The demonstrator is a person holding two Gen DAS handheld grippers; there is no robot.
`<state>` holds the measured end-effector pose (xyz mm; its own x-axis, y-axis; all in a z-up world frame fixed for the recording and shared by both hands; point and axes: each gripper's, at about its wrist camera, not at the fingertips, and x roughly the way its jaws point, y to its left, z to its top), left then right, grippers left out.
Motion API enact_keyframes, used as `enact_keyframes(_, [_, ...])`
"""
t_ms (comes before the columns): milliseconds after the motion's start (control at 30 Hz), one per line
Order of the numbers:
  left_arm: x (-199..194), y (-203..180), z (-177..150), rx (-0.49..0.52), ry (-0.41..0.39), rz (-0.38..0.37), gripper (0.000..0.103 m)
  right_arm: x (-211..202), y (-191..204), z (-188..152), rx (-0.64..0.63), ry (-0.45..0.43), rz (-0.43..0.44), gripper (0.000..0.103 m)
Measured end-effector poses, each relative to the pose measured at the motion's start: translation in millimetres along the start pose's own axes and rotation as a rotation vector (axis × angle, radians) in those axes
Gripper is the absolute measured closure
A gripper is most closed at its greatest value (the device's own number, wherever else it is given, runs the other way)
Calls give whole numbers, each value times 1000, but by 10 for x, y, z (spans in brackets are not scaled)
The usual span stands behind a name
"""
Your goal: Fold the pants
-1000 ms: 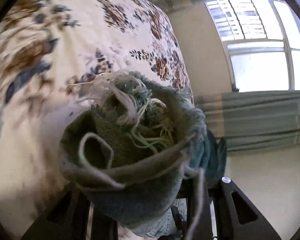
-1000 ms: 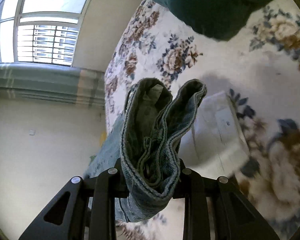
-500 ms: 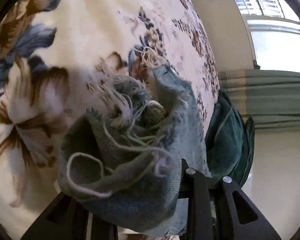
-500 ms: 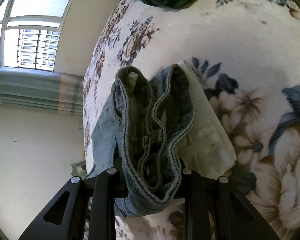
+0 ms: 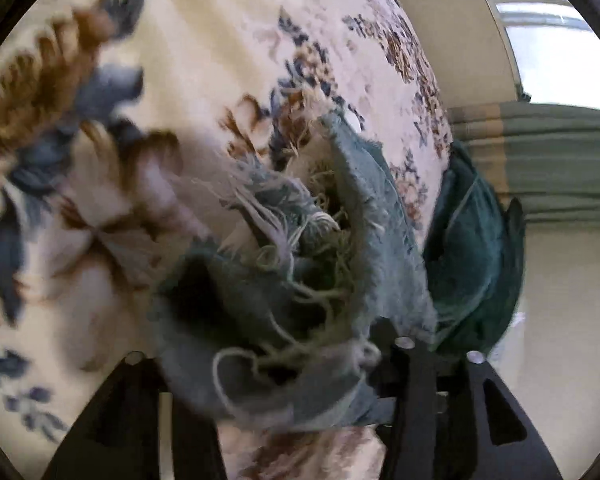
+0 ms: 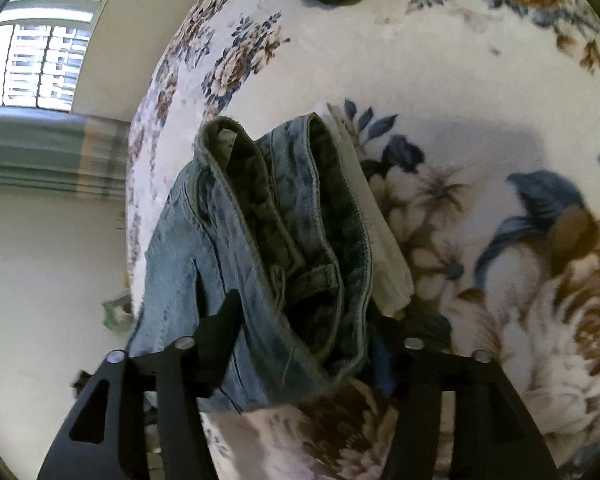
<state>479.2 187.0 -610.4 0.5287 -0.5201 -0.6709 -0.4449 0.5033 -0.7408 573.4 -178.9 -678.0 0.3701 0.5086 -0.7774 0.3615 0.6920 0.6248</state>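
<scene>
Left wrist view had the left claw (image 5: pixel 284 364) spread wide, with the frayed hem (image 5: pixel 300 248) of the pants bunched between its fingers, loose on the bed (image 5: pixel 204 40); whether the fingers pressed it was hard to tell. Beyond the hem the bed edge ran near a dark green cloth (image 5: pixel 476 264); past it was open floor. Motion blur smeared the floral print. Right wrist view showed the right claw (image 6: pixel 300 332) open too, the pants' waistband (image 6: pixel 276 240) lying between its fingers on the bed (image 6: pixel 460 80), a white pocket lining (image 6: pixel 380 248) beside it. Cloth hid both claws' fingertips.
</scene>
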Motion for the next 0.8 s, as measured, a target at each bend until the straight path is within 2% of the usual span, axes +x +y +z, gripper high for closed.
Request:
enact_keyframes(67, [-142, -74, -14, 82, -47, 89, 11, -112, 116, -67, -77, -27, -106, 20])
enact_keyframes(100, [-220, -107, -33, 124, -70, 131, 9, -168, 190, -111, -125, -40, -177, 9])
enact_keyframes(133, [-284, -165, -54, 179, -88, 189, 9, -204, 243, -147, -160, -48, -241, 5])
enact_keyframes(167, [-332, -242, -85, 243, -103, 272, 9, -241, 328, -198, -210, -60, -338, 5])
enact_keyframes(233, [-383, -385, -175, 360, -120, 379, 9, -319, 463, -311, -289, -77, -466, 4])
enact_keyframes(300, [-428, -547, -310, 467, -130, 461, 9, -400, 577, -446, -344, -87, -546, 0])
enact_keyframes(467, [-639, -904, -591, 594, -133, 519, 9, -811, 867, -789, -424, -143, -611, 0])
enact_keyframes(633, [-931, -1438, -926, 710, -168, 545, 9, -1442, 1130, -1088, -447, -195, -590, 0])
enact_keyframes(800, [-1432, -1836, -1295, 762, -212, 539, 9, -2237, 1469, -1386, -496, -271, -575, 0])
